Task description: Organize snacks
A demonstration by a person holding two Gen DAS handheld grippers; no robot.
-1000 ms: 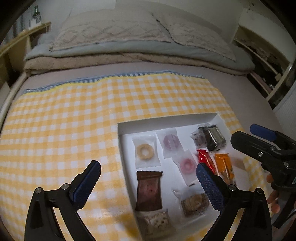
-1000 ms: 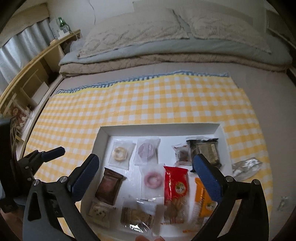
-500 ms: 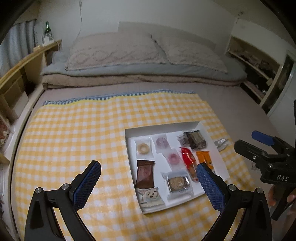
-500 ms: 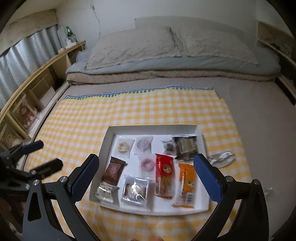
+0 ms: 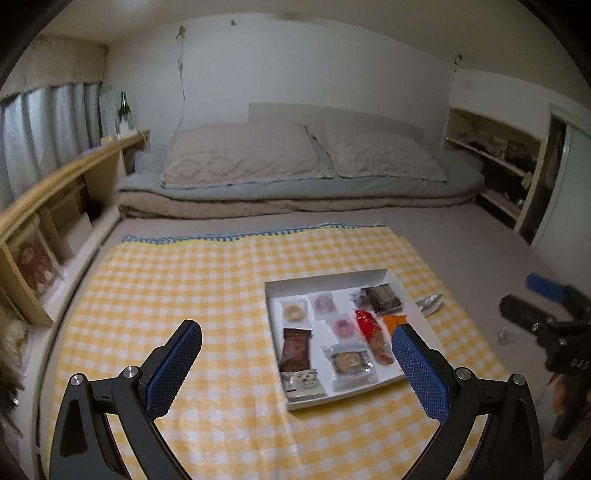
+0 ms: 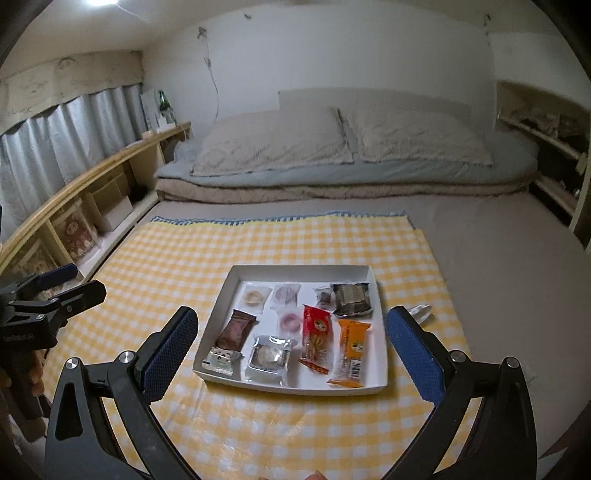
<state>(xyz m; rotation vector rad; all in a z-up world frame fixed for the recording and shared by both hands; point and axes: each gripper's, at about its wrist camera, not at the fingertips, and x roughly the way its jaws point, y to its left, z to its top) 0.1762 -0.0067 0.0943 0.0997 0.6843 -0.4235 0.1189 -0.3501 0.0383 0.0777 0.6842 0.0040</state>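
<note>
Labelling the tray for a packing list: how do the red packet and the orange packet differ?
The red packet lies nearer the tray's middle; the orange packet lies at its right, next to the tray's right wall. The red one shows a round emblem above a clear window with snacks visible; the orange one is opaque, with a barcode near its near end. The orange packet reaches closer to the tray's near rim. Both are long, sealed, and lie flat side by side.

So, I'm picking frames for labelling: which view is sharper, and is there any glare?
Left wrist view: motion-blurred at the edges, and the right gripper smears. Right wrist view: sharper, print on the red packet shows; ceiling light flares top left. Both bend with fisheye distortion.
</note>
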